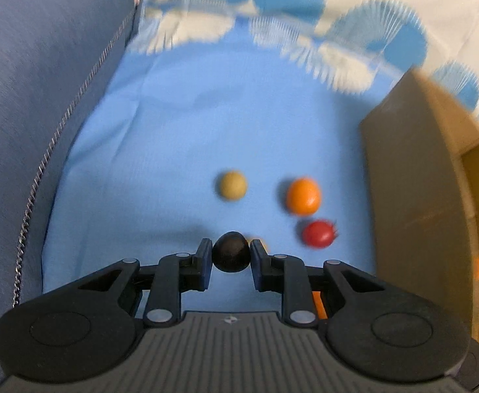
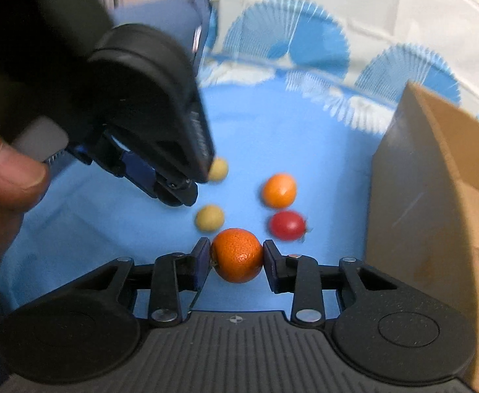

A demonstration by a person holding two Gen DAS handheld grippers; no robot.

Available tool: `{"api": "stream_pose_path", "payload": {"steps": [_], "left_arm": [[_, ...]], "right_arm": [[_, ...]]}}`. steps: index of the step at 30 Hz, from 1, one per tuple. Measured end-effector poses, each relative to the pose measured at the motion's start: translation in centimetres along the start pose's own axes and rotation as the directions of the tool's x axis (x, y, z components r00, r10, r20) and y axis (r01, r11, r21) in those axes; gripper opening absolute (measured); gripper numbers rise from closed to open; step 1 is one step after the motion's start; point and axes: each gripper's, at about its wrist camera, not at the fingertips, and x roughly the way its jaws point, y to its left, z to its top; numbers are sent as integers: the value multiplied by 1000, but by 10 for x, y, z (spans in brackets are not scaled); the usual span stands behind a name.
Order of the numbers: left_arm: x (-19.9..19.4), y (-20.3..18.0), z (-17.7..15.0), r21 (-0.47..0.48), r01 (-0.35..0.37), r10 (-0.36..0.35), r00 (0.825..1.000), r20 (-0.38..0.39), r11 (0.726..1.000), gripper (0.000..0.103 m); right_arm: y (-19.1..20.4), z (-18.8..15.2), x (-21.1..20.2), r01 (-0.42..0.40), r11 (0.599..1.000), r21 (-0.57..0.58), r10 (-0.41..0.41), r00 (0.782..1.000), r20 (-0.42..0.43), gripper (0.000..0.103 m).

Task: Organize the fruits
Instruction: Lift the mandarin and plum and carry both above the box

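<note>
A jacket lies at left. The left gripper clamps a dark fruit above the blue cloth; the right gripper clamps an orange (loose fruits beyond), cardboard box at right.

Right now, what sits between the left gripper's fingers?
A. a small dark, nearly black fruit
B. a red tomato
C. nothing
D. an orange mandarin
A: in the left wrist view the left gripper has its fingers closed on a small dark fruit; the orange mandarin is held in the right gripper, and a red tomato lies on the blue cloth.
</note>
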Motion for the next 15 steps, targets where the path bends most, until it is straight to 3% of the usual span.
{"api": "stream_pose_path", "payload": {"steps": [4,9,15], "left_arm": [[-28,0,-6,0,70,-70,991,115,998,27],[-60,-12,-18,43,134,-140,961,238,990,27],[-95,-30,-39,130,175,-213,890,402,976,27]], "right_arm": [[-7,2,-22,24,1000,17,-25,996,86,36],[-12,0,-48,34,999,42,-40,986,164,36],[-12,-9,-86,35,999,11,-37,960,277,36]]}}
